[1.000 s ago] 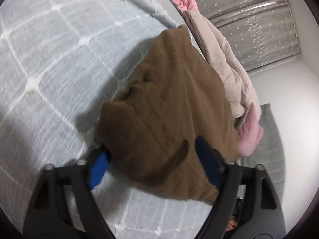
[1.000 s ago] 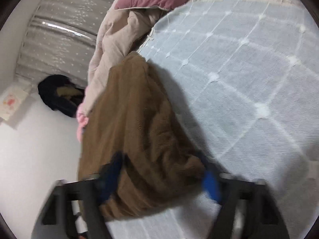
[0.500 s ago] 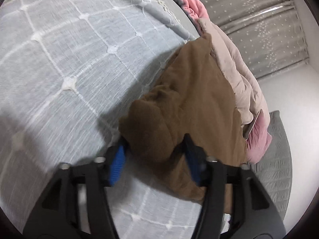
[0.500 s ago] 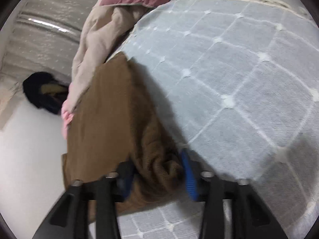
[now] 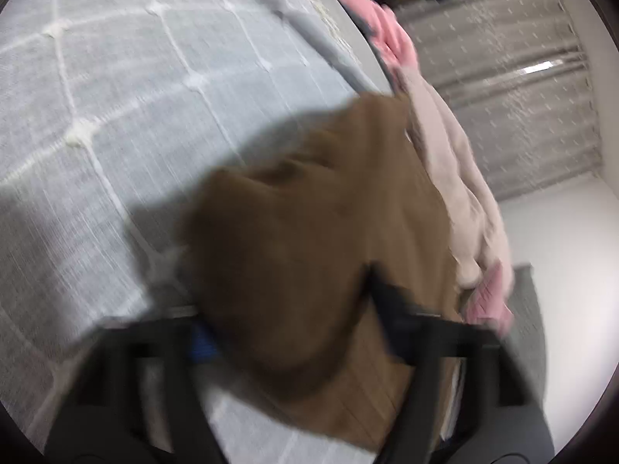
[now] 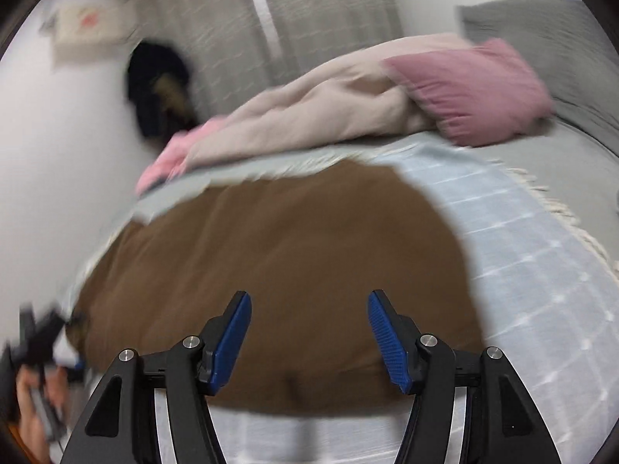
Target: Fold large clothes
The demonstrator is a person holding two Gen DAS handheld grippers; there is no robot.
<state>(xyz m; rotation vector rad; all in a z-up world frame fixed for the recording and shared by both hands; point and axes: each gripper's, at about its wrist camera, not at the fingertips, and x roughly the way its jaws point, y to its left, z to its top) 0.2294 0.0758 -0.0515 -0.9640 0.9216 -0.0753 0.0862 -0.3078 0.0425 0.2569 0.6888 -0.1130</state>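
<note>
A large brown knitted garment (image 5: 309, 232) lies on a light blue checked bedspread (image 5: 116, 116). In the blurred left wrist view my left gripper (image 5: 290, 313) has a bunched fold of it between its jaws. The jaws are closing, the fabric laps over both pads, and the fold casts a shadow on the bedspread. In the right wrist view the same garment (image 6: 290, 239) lies spread out flat. My right gripper (image 6: 309, 332) hovers above its near edge with the jaws opening and nothing between the blue pads. The left gripper (image 6: 35, 340) and a hand (image 6: 31, 421) show at the lower left edge.
A beige quilt (image 6: 329, 108) and a pink pillow (image 6: 476, 89) lie along the far side of the bed, with a grey pillow (image 6: 541, 31) behind them. The bedspread's fringe (image 6: 572, 228) runs along its right edge. Grey curtains (image 6: 309, 19) and a dark object (image 6: 158, 85) are at the wall.
My right gripper let go of the garment's fold, opened, rose and rolled level, so it now looks across the bed. My left gripper closed in on its fold.
</note>
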